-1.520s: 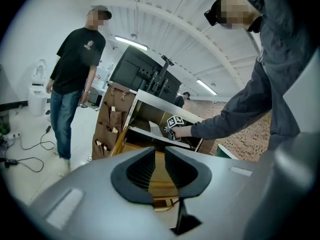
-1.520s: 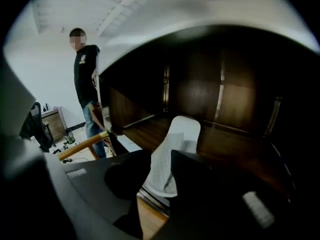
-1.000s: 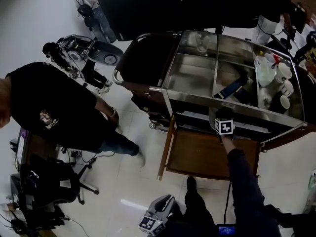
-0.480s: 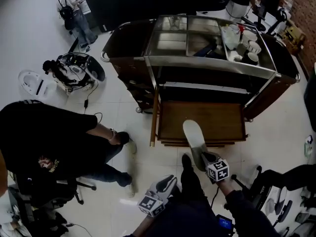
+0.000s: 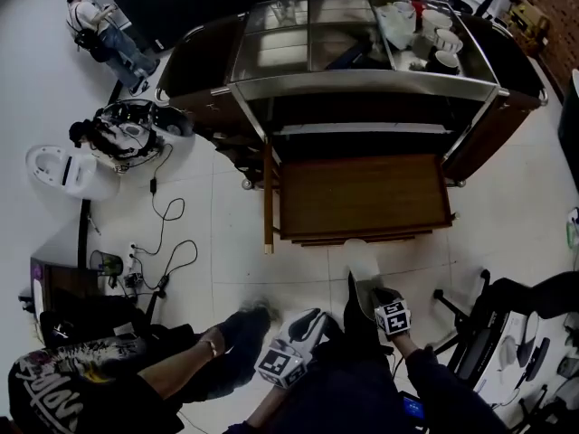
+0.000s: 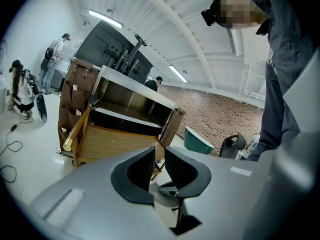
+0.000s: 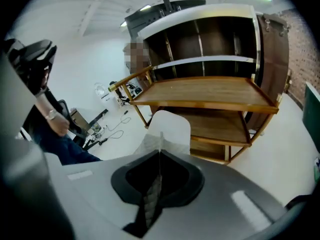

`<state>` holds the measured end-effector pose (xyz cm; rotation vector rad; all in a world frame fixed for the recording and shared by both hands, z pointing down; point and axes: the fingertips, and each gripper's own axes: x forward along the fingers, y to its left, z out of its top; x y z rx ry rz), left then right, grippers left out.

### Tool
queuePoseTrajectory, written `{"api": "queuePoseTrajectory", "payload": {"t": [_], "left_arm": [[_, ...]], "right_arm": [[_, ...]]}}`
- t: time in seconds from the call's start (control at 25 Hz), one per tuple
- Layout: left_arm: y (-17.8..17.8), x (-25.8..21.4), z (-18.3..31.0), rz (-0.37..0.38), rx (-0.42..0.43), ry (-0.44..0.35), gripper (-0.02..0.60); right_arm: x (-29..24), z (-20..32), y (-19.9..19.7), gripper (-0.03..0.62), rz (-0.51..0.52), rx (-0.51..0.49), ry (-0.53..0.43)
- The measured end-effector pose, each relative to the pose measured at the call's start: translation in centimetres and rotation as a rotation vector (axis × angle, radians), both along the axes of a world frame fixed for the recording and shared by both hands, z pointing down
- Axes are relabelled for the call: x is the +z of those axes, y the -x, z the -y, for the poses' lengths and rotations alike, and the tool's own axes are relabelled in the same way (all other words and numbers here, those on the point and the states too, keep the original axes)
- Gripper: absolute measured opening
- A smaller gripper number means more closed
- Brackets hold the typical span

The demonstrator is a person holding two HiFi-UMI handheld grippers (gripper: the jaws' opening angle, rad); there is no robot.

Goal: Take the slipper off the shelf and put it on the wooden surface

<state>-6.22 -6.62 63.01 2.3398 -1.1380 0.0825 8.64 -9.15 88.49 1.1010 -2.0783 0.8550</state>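
A white slipper point(image 5: 362, 262) hangs over the floor tiles just in front of the cart's pulled-out wooden surface point(image 5: 362, 197). My right gripper point(image 5: 371, 292) is shut on its near end. In the right gripper view the slipper point(image 7: 170, 126) sticks out from the closed right gripper point(image 7: 160, 151) toward the wooden surface point(image 7: 200, 91). My left gripper point(image 5: 312, 322) is low beside my leg, away from the cart. In its own view the left gripper point(image 6: 159, 154) shows a narrow gap with nothing in it, and the wooden surface point(image 6: 115, 141) lies beyond.
The cart's steel top point(image 5: 298, 52) carries cups and a container at its right end point(image 5: 434, 43). A person in black point(image 5: 72, 387) crouches at lower left. Cables point(image 5: 167, 242) and gear point(image 5: 122, 134) lie on the floor at left. An office chair point(image 5: 488, 333) stands at right.
My right gripper came out of the cart's shelf with the slipper and drew back toward me, past the wooden surface's front edge. The cart has receded in view. The left gripper stayed low.
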Motion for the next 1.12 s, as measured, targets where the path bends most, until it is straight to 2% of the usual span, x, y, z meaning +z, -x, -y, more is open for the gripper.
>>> {"api": "queuePoseTrajectory", "payload": {"t": [0.12,0.28,0.36,0.44,0.52,0.64,0.88,0.96,1.04,1.12], "left_arm": [[-0.8,0.4,1.5,0.010,0.007,0.023,0.078],[-1.5,0.5,4.6,0.025,-0.013,0.062,0.075],[-2.1,0.5,6.5,0.038,-0.026,0.086,0.071],[-2.7,0.3,8.3,0.043,-0.034,0.076,0.071],[-3.2,0.5,9.7,0.040,-0.031,0.075,0.071],[-4.1,1.6,10.6,0.031,-0.015,0.100,0.071],[-6.6,0.5,11.1,-0.008,0.026,0.074,0.071],[-6.9,-0.2,11.1,-0.005,0.027,0.067,0.071],[-6.8,0.6,10.8,0.018,0.023,0.058,0.071],[-6.3,2.2,10.2,0.076,0.012,0.076,0.061]], "right_arm": [[3.2,3.3,-1.2,0.006,-0.047,0.026,0.036],[7.9,11.2,-2.3,0.006,-0.087,0.064,0.024],[9.5,16.1,-2.4,0.006,-0.082,0.106,-0.019],[11.0,20.5,-2.4,0.017,-0.090,0.146,-0.080],[12.0,22.9,-2.1,0.055,-0.100,0.171,-0.104],[11.7,21.3,-0.6,0.092,-0.058,0.158,-0.081],[6.8,12.5,0.0,0.094,-0.014,0.019,-0.042],[4.6,10.6,-0.7,0.094,-0.023,0.015,-0.052],[2.4,9.8,-1.9,0.094,-0.027,0.040,-0.067],[0.4,9.3,-3.0,0.094,-0.028,0.073,-0.083]]}}
